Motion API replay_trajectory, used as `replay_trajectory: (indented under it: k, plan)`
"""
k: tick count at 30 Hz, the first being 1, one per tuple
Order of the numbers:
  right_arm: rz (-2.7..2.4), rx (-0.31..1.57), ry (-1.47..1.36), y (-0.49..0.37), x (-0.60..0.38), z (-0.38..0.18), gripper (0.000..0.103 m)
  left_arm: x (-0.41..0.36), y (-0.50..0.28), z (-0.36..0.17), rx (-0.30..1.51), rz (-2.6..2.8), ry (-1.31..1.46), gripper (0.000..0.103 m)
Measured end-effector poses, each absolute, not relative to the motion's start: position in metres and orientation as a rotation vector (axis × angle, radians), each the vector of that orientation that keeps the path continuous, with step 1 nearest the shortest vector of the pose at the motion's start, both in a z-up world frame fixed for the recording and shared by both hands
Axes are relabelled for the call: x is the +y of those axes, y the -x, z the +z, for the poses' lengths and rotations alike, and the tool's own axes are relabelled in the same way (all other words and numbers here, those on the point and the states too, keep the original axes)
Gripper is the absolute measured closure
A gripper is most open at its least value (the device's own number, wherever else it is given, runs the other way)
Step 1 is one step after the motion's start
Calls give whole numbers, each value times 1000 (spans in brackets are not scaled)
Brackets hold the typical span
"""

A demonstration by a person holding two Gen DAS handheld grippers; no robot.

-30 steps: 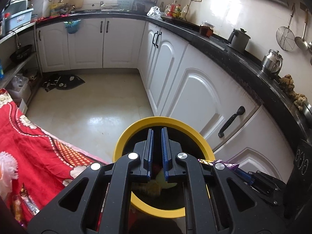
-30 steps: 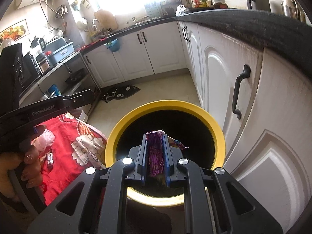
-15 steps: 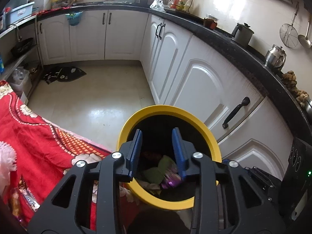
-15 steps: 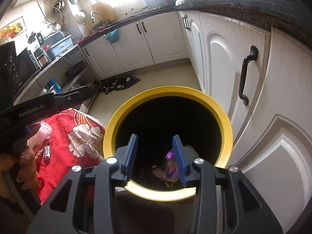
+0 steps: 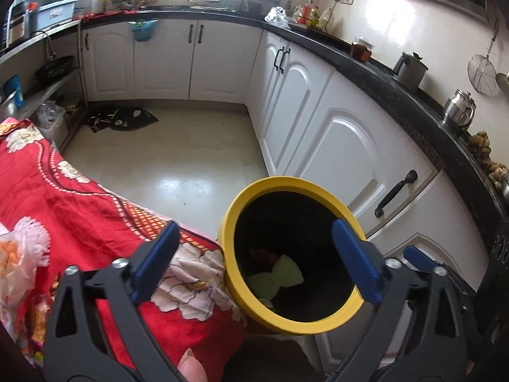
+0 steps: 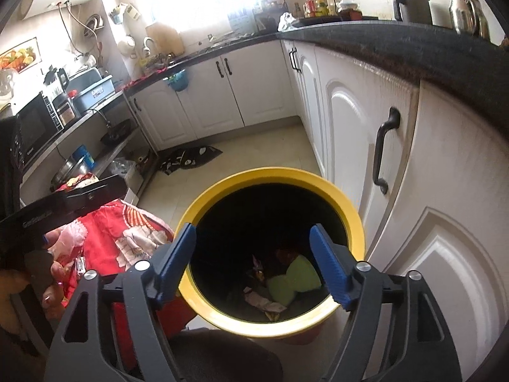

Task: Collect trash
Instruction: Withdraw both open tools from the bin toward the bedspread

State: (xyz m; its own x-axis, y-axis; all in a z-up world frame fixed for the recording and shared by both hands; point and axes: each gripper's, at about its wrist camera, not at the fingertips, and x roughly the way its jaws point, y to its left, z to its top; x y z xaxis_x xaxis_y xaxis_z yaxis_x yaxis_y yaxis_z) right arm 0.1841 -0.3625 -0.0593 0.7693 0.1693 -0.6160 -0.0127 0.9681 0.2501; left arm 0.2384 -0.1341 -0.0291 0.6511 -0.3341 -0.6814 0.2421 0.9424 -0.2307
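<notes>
Both grippers, left [image 5: 254,261] and right [image 6: 253,262], hang over the yellow bin [image 6: 350,210] with fingers spread wide, nothing held. Trash sits at the bottom: green scraps [image 6: 294,281], maybe sponge bits, plus wrappers [image 6: 264,302]. Bin stands between the red cloth [image 5: 79,197] and white cabinets [image 5: 343,146].

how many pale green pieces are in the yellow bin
2 visible, touching, at the bottom of the yellow-rimmed round bin: one pale green piece toward the white cabinets, one pale green piece just nearer the camera. Others may hide under wrappers.
</notes>
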Motion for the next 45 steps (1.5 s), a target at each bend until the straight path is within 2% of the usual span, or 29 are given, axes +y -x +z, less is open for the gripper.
replay_trajectory:
  k: [6, 22, 45]
  plan:
    - [107, 656, -226, -179, -356, -49, 24, -112, -226, -17, 762, -274, 126, 11]
    - [209, 619, -180, -164, -314, -28, 22, -55, -187, 13, 662, -178, 172, 11]
    - [406, 621, -94, -143, -226, -17, 19, 26, -149, 12, 622, -47, 232, 11]
